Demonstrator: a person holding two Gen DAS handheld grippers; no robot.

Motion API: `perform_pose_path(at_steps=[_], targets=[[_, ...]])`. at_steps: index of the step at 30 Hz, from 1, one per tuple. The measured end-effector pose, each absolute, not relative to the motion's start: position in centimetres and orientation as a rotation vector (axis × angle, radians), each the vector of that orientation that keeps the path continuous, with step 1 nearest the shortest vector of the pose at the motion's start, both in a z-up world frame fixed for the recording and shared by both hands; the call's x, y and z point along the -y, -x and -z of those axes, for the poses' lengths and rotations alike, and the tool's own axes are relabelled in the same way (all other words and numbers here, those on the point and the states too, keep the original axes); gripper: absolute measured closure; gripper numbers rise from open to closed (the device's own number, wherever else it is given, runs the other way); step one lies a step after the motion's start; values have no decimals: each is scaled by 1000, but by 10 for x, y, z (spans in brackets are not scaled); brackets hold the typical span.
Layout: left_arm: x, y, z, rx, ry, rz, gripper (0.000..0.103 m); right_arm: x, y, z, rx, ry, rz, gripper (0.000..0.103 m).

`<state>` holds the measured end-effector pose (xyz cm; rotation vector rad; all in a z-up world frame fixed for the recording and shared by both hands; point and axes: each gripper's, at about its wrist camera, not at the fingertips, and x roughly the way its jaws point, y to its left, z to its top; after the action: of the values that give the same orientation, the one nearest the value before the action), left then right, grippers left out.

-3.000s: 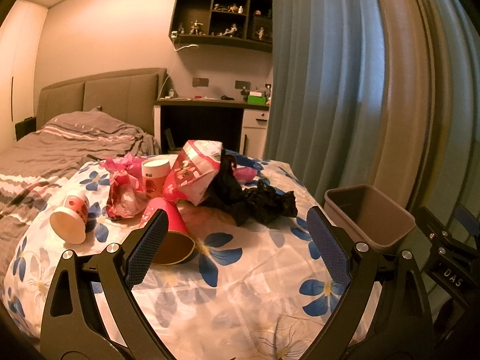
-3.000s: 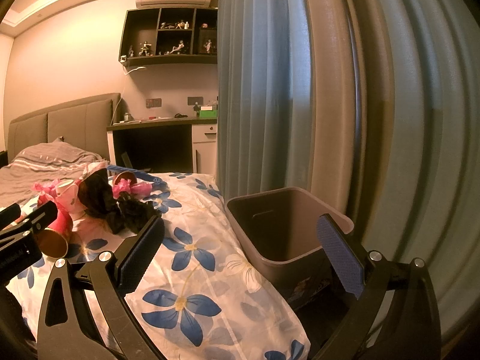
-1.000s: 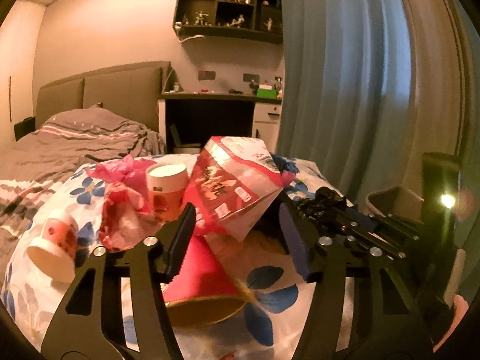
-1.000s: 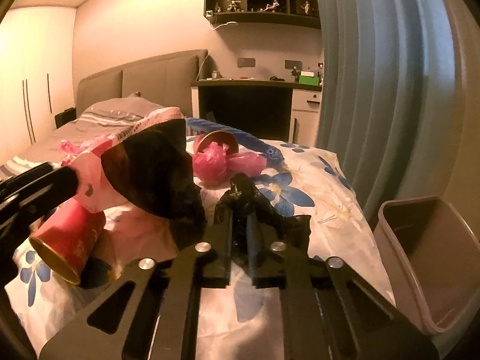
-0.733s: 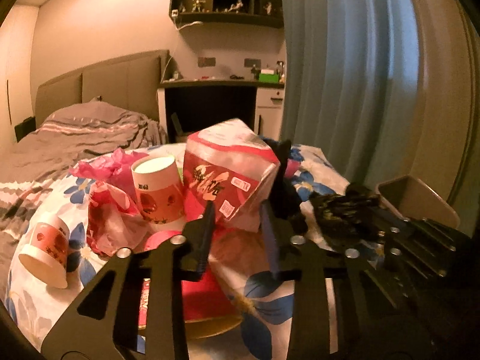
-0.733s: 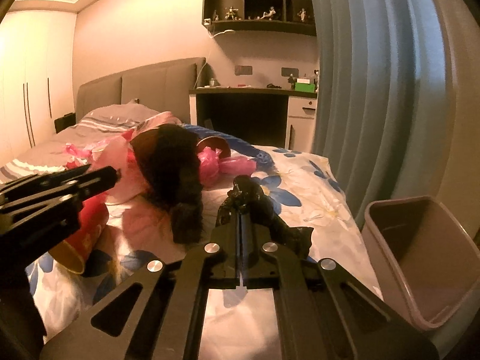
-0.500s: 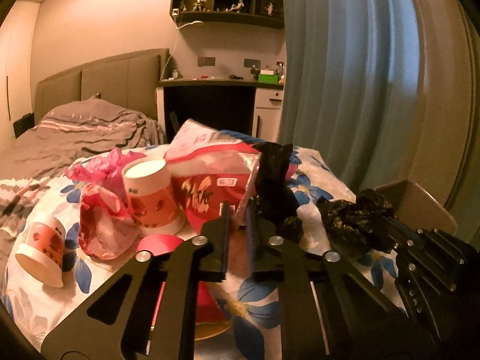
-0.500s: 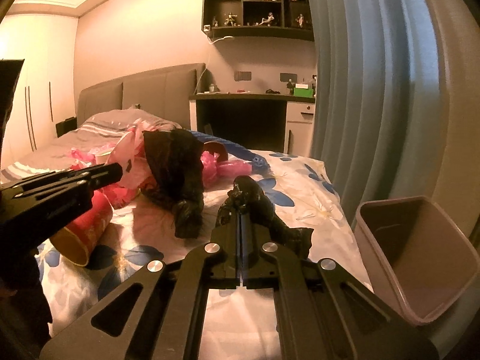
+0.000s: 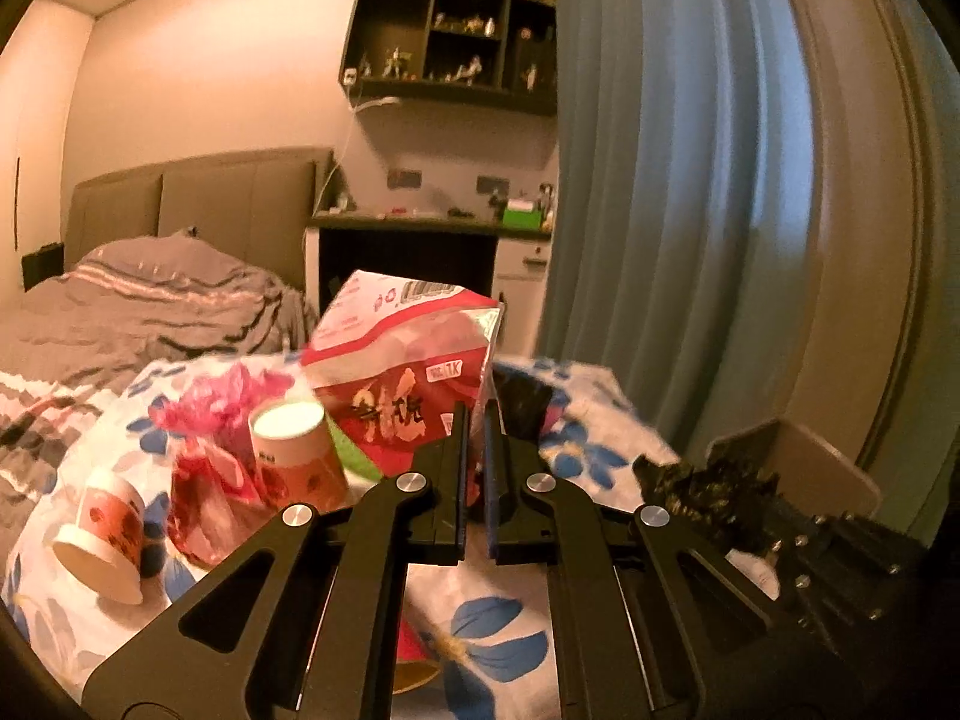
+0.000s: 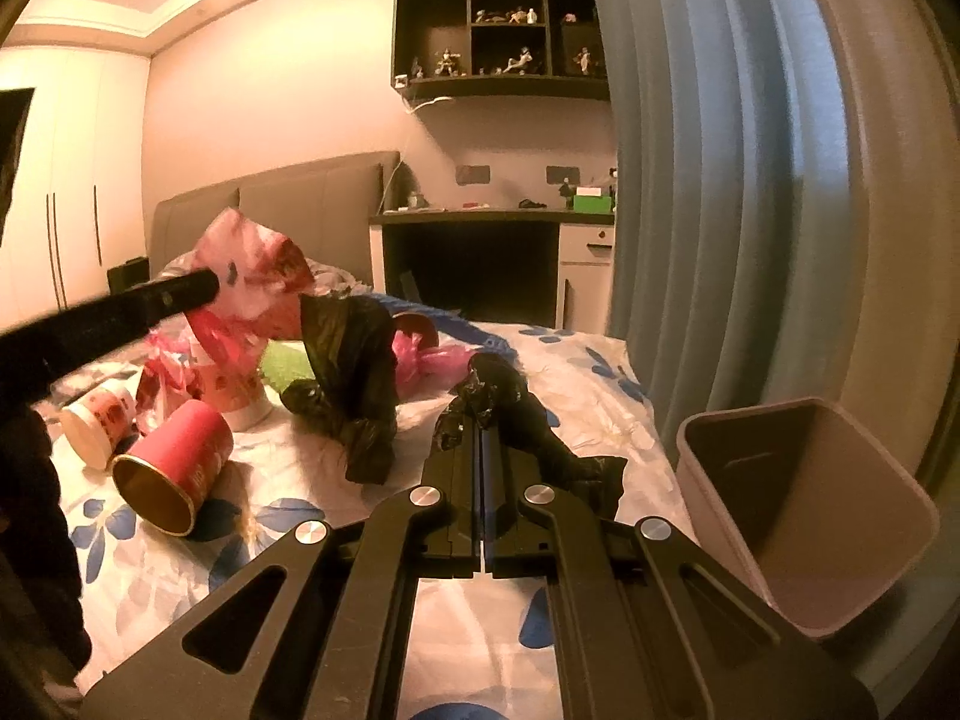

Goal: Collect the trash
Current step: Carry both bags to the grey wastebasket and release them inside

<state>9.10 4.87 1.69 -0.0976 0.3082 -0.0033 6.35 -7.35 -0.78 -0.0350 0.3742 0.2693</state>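
Red and silver foil shows between the nearly closed jaws of the left gripper (image 9: 474, 420), which pinches the lower right edge of a red-and-white foil snack bag (image 9: 402, 372) with gold lettering. The bag hangs lifted above the flower-printed bedspread (image 9: 504, 630), its silvery inside open toward twelve o'clock. The right wrist view shows the same bag at ten o'clock, held up at the tip of the dark left gripper (image 10: 207, 288), which reaches in level from nine o'clock.

Crumpled black plastic fills the shut jaws of the right gripper (image 10: 482, 438): a crumpled black plastic bag (image 10: 510, 414), its glossy folds spilling out at twelve and three o'clock of the fingers. It is raised off the bedspread (image 10: 600, 372). In the left wrist view, that bag (image 9: 702, 486) and the right gripper sit at four o'clock, just in front of the bin.

A grey-brown rectangular plastic bin (image 10: 804, 516) stands at four o'clock of the right gripper, beside the bed edge and below the blue pleated curtain (image 10: 690, 180).

On the bedspread, from nine to eleven o'clock of the right gripper, lie a red paper cup on its side (image 10: 174, 474) with its gold-lined mouth toward the camera, a white-and-red printed paper cup (image 10: 99, 426) also tipped over, a second, larger black plastic bag (image 10: 354, 372) heaped upright, and pink crumpled plastic wrap (image 10: 420, 360) behind it. An upturned printed paper cup (image 9: 294, 450) stands at nine o'clock of the left gripper, pressed against a crumpled red-and-pink wrapper (image 9: 204, 492).
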Motion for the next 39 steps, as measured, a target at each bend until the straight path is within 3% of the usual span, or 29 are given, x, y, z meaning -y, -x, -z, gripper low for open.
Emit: perform_pose_path(at_steps=[13,26,39], targets=[[-1,-73,-53,-212,45,167,99,109,-42,-16,-288,3,-192,102],[116,-108,-29,-264,19,483,99,217,-32,-24,-237,-31,108,102],[186,-137,9,-338,21,676,99,246,-43,-11,-230,-38,165,102]])
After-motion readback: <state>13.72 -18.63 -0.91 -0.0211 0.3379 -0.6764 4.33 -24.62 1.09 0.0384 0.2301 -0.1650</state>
